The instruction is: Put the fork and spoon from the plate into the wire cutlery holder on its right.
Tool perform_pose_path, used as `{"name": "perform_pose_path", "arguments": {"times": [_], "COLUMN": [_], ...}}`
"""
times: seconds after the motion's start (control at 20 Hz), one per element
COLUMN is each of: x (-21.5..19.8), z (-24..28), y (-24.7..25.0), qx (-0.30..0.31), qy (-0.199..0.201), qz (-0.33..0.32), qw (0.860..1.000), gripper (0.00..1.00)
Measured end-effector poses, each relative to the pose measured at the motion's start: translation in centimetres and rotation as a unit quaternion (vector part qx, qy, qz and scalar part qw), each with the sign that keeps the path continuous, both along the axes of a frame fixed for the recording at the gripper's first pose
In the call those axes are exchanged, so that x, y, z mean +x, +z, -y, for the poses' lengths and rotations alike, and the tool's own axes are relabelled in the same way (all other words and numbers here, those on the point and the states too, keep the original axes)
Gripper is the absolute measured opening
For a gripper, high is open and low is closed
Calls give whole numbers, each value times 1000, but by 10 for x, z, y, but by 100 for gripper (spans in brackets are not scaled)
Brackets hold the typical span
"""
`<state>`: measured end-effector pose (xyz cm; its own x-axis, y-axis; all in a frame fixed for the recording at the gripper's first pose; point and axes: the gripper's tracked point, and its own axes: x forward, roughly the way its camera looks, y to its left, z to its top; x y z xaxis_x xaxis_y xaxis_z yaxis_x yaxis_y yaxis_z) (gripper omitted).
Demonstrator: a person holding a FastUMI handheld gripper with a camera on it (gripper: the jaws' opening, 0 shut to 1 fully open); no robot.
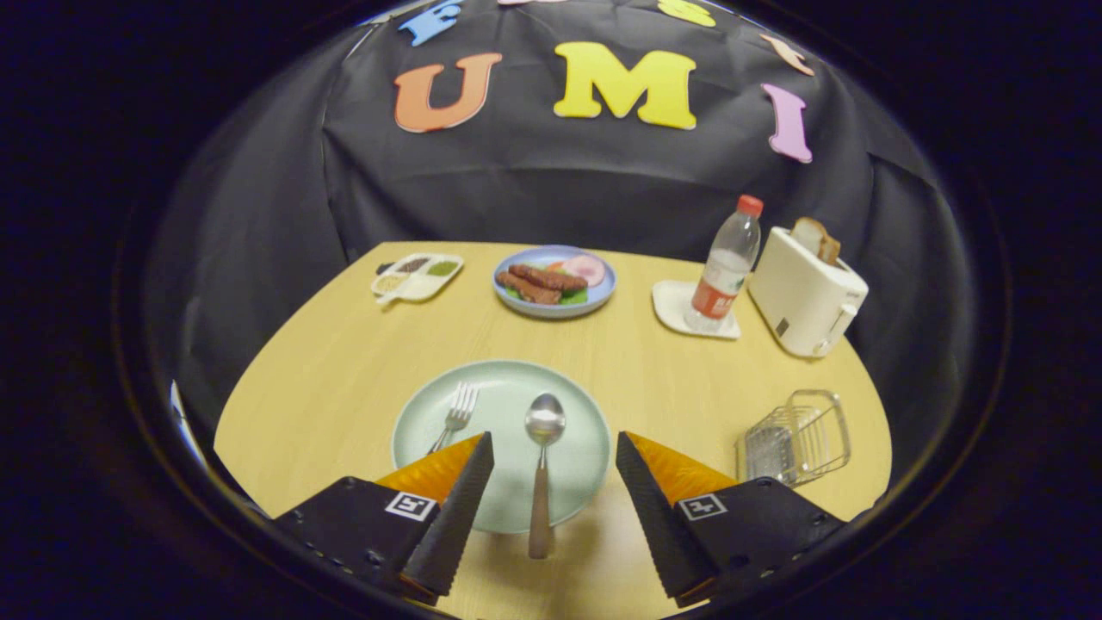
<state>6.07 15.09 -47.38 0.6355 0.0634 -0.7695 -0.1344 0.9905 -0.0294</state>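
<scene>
A pale green plate (508, 392) lies on the wooden table just ahead of my fingers. On it rests a silver fork (456, 415), tines pointing away, its handle hidden behind my left finger. A spoon (543, 456) lies beside the fork, bowl pointing away, its brownish handle running back over the plate's near rim between my fingers. The wire cutlery holder (796, 439) stands to the right of the plate, beyond my right finger. My gripper (555, 448) hovers wide open above the plate's near part, straddling the spoon handle without touching it.
Further back stand a blue plate of food (603, 297), a white divided dish (417, 277), a water bottle (727, 267) on a white coaster (667, 301), and a white toaster (805, 293) holding bread. The table's (344, 370) curved edge runs close on both sides.
</scene>
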Motion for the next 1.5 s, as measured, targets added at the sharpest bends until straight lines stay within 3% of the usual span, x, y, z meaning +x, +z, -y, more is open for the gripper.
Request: {"name": "perform_pose_path", "arguments": {"times": [0.15, 0.2, 0.5, 0.6, 0.65, 0.95, 1.15, 1.5], "x": [-2, 0, -6, -5, -4, -12, -15, -10], "z": [-9, -11, -8, -6, -6, -5, 6, 56], "y": [-36, -43, -77, -77, -72, -58, -33, 35], "qx": [11, 7, 12, 11, 11, 20, 39, 42], "qy": [-8, -6, -43, -54, -53, -38, -34, -8], "qz": [-50, -58, -116, -116, -114, -121, -131, -86], "qw": [999, 998, 992, 992, 992, 992, 990, 995], "gripper": [78, 69, 41, 27, 11, 2, 2, 2]}}
